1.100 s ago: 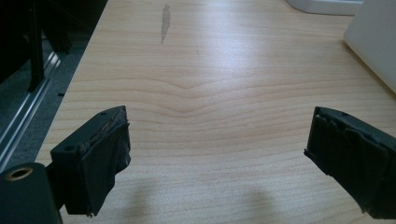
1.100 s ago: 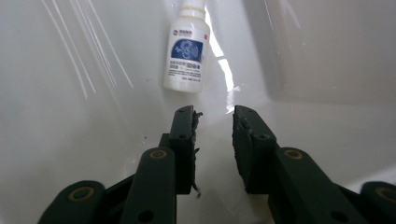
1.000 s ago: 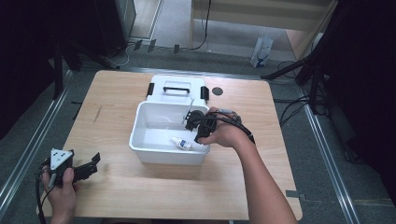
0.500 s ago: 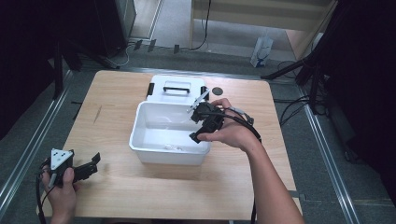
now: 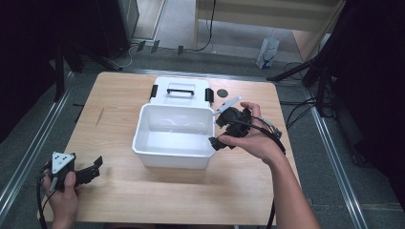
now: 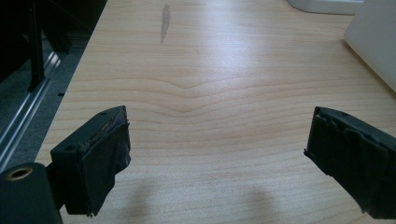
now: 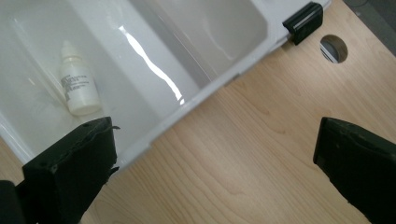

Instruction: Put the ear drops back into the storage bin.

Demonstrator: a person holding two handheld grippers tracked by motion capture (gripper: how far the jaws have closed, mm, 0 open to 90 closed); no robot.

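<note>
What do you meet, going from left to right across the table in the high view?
Left hand-held gripper → white box → right hand-held gripper.

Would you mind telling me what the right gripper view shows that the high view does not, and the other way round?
The right gripper view alone shows a small white dropper bottle lying inside the bin. The high view alone shows the left gripper near the table's front left corner, the bin's handle, and the right gripper beside the bin's right rim. Both show the bin, the table, a black latch and the round hole.
</note>
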